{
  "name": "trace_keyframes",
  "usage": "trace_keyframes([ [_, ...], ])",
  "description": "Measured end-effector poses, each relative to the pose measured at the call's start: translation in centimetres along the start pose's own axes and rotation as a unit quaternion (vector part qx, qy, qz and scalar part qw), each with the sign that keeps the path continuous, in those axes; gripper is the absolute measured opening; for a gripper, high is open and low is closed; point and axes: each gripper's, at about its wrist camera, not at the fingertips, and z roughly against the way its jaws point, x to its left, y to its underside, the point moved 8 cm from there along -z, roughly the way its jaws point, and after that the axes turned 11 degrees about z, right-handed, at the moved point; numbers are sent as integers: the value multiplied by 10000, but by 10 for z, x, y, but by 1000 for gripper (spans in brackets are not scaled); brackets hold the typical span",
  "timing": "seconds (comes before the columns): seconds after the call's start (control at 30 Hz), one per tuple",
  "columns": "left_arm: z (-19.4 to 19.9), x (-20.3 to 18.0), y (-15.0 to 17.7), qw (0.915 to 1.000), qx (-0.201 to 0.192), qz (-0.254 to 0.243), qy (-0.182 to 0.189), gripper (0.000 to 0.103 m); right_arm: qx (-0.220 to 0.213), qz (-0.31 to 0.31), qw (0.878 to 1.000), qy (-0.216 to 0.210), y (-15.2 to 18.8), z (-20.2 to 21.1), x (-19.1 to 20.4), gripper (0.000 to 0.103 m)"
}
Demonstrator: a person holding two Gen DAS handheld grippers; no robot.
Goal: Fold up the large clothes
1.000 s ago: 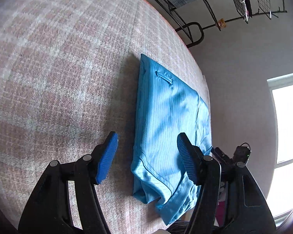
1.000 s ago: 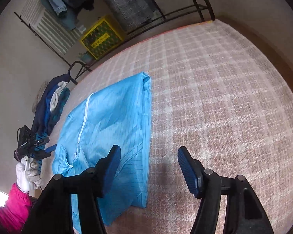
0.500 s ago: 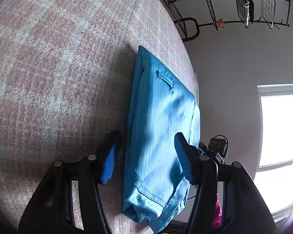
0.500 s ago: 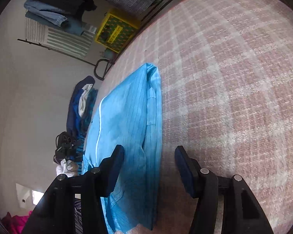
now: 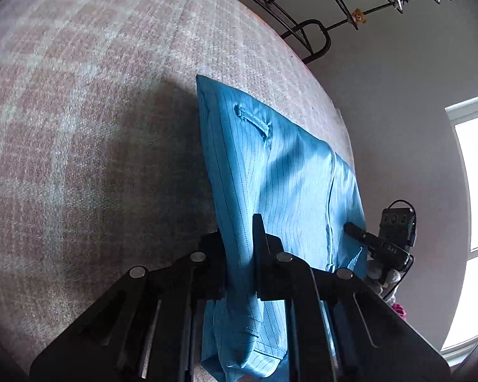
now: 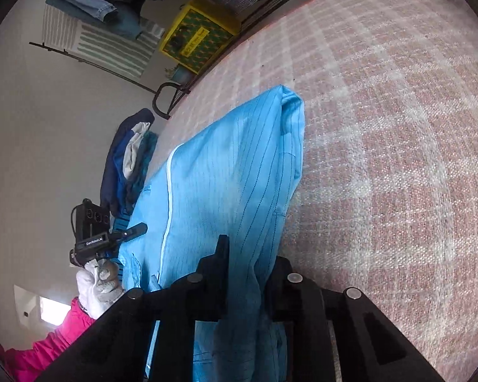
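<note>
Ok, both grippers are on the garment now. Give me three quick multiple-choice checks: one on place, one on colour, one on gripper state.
1. Where does the garment lie?
A. On a checked pink-and-white surface
B. On a bare wooden floor
C. Hung on the rack

2. What colour is the garment?
A. Dark green
B. Light blue with thin dark stripes
C. Plain white

3. How does the left gripper stand?
A. Open above the cloth
B. Shut on nothing
C. Shut on the garment's edge

Key: 1 A, the blue garment rests flat on the checked surface. 2 B, light blue cloth with fine dark lines shows in both wrist views. 3 C, the left gripper has cloth pinched between its fingers; the right gripper clamps the garment too.
</note>
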Motion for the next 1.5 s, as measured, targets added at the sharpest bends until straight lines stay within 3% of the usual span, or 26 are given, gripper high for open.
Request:
trace_keyframes([
  [0.27, 20, -39, 3, 9960, -466, -718, -262, 4, 13, 617, 9943, 868, -5, 19, 49, 6],
  [0.57, 79, -36, 17, 9913, -804, -1028, -142, 4, -250, 1128, 9856, 1236, 0, 35, 128, 5],
  [0.87, 175, -9, 14, 9894, -1185, -841, 63, 4, -500, 1450, 9816, 1137, -2, 30, 220, 5],
  [1.07, 250, 7, -5, 9822, -1645, -911, -16, 4, -579, 1813, 9769, 976, -18, 4, 290, 5],
  [1.3, 336, 39, -54, 9721, -2200, -801, -154, 4, -621, 2220, 9705, 699, -55, -43, 369, 5],
  [1.5, 408, 68, -115, 9578, -2744, -739, -426, 4, -677, 2548, 9637, 424, -103, -100, 436, 5],
])
